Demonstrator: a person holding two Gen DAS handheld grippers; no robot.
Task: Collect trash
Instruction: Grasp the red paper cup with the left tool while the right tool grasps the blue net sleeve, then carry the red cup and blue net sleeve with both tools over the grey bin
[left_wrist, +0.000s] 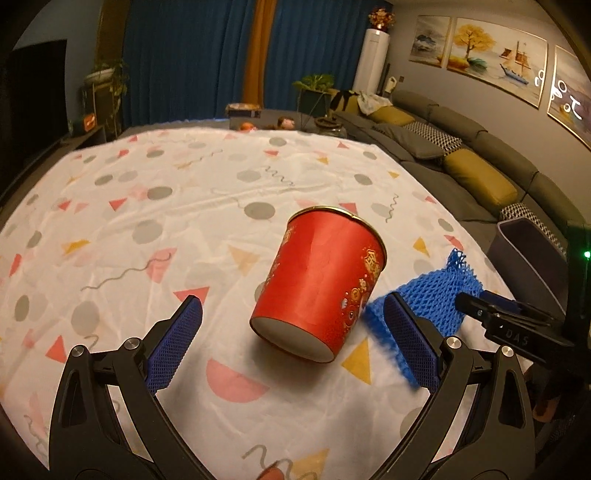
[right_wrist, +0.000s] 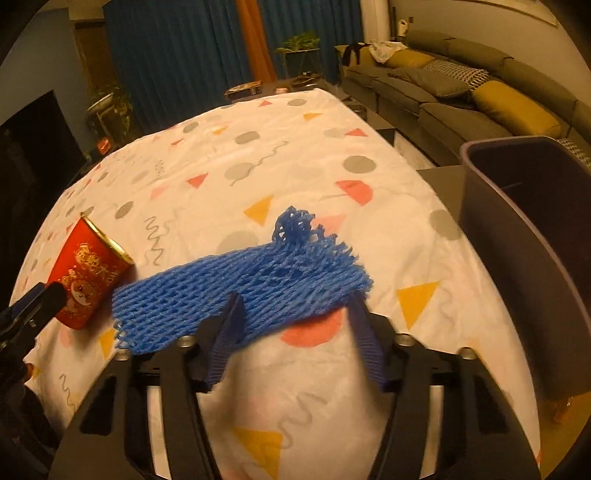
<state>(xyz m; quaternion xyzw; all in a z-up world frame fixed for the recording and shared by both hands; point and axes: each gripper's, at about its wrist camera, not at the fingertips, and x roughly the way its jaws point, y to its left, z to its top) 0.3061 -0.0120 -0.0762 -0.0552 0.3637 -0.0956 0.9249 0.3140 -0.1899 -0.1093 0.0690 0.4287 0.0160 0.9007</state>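
Left wrist view: left gripper (left_wrist: 291, 325) fingers wide, flanking tipped red cup (left_wrist: 317, 280). Right gripper (right_wrist: 295, 299) fingers wide around blue foam net (right_wrist: 240, 295).

Tipped red cup (left_wrist: 317, 284) beside blue foam net (right_wrist: 243, 295)

The cup's (left_wrist: 317, 284) open mouth faces away in the left wrist view, so its inside is hidden. In the right wrist view the left gripper (right_wrist: 27, 314) covers the cup's lower corner. The net's (right_wrist: 240, 291) near edge is blurred and lies behind the right gripper's (right_wrist: 295, 317) 2 fingers; whether they touch it cannot be told. The bin (right_wrist: 517, 240) is cut off by the right edge, its bottom unseen. In the left wrist view, the net's (left_wrist: 424, 295) left part sits behind the left gripper's (left_wrist: 295, 328) right finger, smeared.
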